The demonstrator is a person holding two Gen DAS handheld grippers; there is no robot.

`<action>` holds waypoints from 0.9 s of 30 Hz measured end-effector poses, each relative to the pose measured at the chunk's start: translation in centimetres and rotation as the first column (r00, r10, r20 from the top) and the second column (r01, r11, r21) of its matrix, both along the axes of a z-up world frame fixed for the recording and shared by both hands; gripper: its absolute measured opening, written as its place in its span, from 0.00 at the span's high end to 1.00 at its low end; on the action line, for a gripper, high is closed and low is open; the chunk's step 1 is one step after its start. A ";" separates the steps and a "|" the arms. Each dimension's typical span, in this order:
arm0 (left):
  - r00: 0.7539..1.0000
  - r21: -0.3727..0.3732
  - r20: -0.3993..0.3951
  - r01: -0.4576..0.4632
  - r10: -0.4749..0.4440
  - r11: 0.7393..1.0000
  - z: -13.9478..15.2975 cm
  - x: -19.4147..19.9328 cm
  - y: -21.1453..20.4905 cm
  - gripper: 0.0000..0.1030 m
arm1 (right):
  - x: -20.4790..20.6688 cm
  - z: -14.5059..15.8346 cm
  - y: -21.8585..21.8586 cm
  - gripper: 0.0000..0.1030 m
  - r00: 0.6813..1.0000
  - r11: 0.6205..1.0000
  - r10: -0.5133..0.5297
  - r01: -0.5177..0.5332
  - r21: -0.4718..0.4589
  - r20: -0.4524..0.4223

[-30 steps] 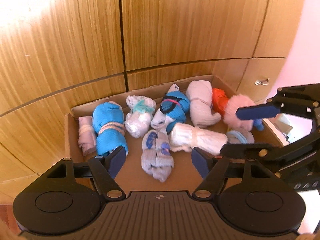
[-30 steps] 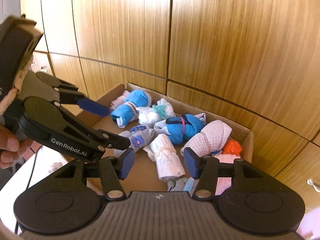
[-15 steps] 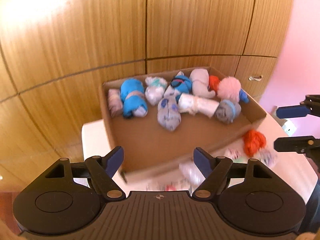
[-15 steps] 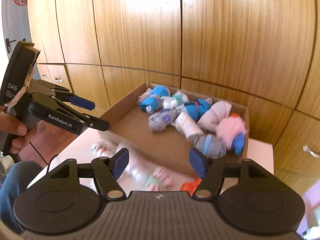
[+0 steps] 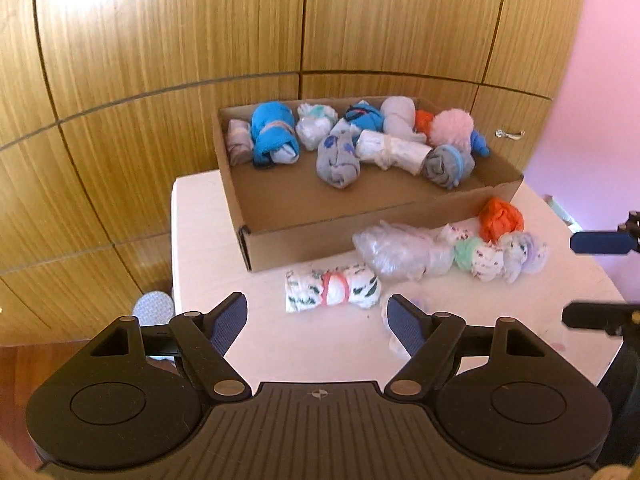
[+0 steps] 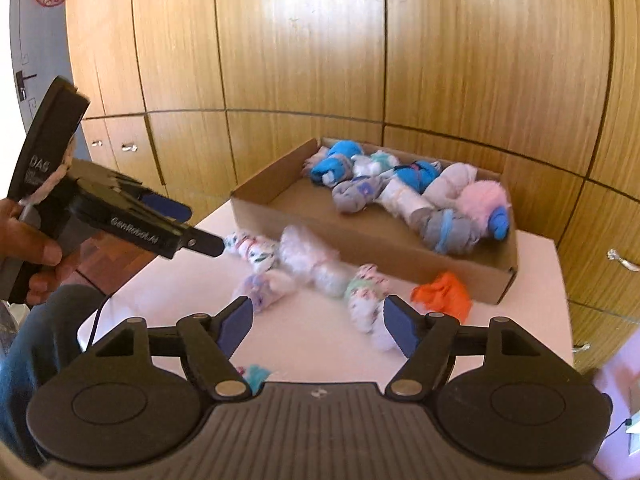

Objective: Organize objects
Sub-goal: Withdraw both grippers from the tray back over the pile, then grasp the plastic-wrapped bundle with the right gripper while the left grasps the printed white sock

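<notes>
A cardboard box [image 5: 304, 232] [image 6: 360, 236] on a white table [image 5: 200, 240] holds several rolled sock bundles along its far side, such as a blue one [image 5: 272, 132] and a pink fluffy one [image 5: 452, 128]. In front of the box lie loose bundles: a white patterned roll with a red band [image 5: 332, 288], a clear plastic-wrapped one [image 5: 400, 250], a mint and white one [image 5: 478, 256] and an orange one [image 5: 500, 218] [image 6: 442, 296]. My left gripper [image 5: 318, 324] [image 6: 188, 226] is open and empty above the table's near edge. My right gripper [image 6: 318, 326] [image 5: 592, 280] is open and empty, to the right.
Wooden cabinet doors [image 5: 200, 40] stand right behind the table. A small teal scrap [image 6: 254, 374] lies at the table's near edge in the right wrist view. The person's hand [image 6: 24, 248] and knee are at the left there.
Both grippers have pulled back and up from over the box. The table front and the loose bundles before the box have come into view.
</notes>
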State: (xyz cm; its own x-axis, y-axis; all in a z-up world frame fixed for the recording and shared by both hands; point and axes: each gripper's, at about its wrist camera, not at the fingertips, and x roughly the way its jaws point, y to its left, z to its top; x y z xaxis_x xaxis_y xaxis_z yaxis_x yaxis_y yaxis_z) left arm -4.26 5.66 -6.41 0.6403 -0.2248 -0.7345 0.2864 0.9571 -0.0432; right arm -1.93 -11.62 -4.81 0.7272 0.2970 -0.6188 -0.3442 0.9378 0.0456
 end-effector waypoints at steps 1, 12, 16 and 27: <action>1.000 -0.002 -0.006 -0.004 0.004 1.000 -0.2 -0.1 0.1 0.21 | -0.2 -0.3 0.3 0.33 1.000 1.000 0.000 0.000 0.000 -0.002; 0.999 -0.008 -0.022 -0.026 0.026 1.000 -1.2 0.3 1.1 0.19 | -1.1 -4.1 4.3 0.33 0.998 0.990 0.064 -0.063 -0.124 0.010; 0.999 -0.016 -0.043 -0.028 0.027 0.999 -2.3 1.8 1.0 0.19 | -0.3 -3.5 3.1 0.33 0.999 0.994 0.028 -0.025 -0.107 0.028; 0.998 -0.046 -0.065 -0.025 0.022 0.999 -4.0 5.1 0.4 0.17 | 4.1 -1.2 1.8 0.36 0.994 0.986 0.076 -0.064 -0.157 0.078</action>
